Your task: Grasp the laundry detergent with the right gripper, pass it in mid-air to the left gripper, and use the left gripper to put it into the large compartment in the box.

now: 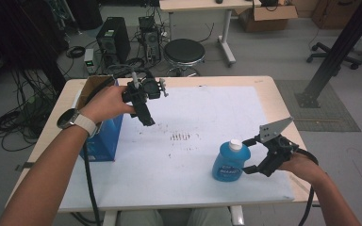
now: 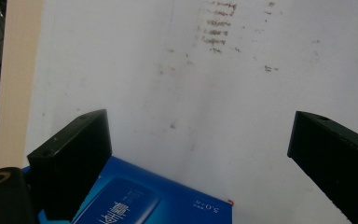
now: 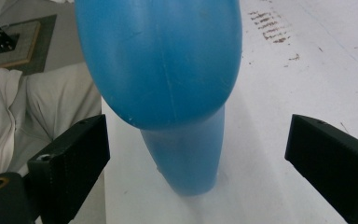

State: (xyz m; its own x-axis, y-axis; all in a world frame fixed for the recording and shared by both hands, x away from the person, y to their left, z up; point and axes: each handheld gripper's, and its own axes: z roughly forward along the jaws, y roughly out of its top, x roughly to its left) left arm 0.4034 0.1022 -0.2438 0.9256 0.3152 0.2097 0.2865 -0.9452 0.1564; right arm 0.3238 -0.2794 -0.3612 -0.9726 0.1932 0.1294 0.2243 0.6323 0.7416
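Observation:
A blue bottle [image 1: 228, 162] with a white cap stands upright on the white mat [image 1: 193, 113] near the table's front right. My right gripper [image 1: 249, 155] is open, one jaw on each side of the bottle, and neither visibly touches it. In the right gripper view the bottle [image 3: 163, 65] looms close between the wide-apart jaws of the right gripper [image 3: 198, 140]. My left gripper [image 1: 146, 118] hangs open above the mat, pointing down, beside a blue box [image 1: 104, 136] at the left. In the left gripper view the left gripper [image 2: 200, 135] holds nothing, with the blue box [image 2: 144, 200] below it.
The blue box is open at its top, showing brown cardboard [image 1: 90, 87]. Dark smudges [image 1: 180, 136] mark the middle of the mat. Beyond the table's far edge are a black stool [image 1: 184, 52], a computer tower [image 1: 113, 40] and floor cables [image 1: 14, 122].

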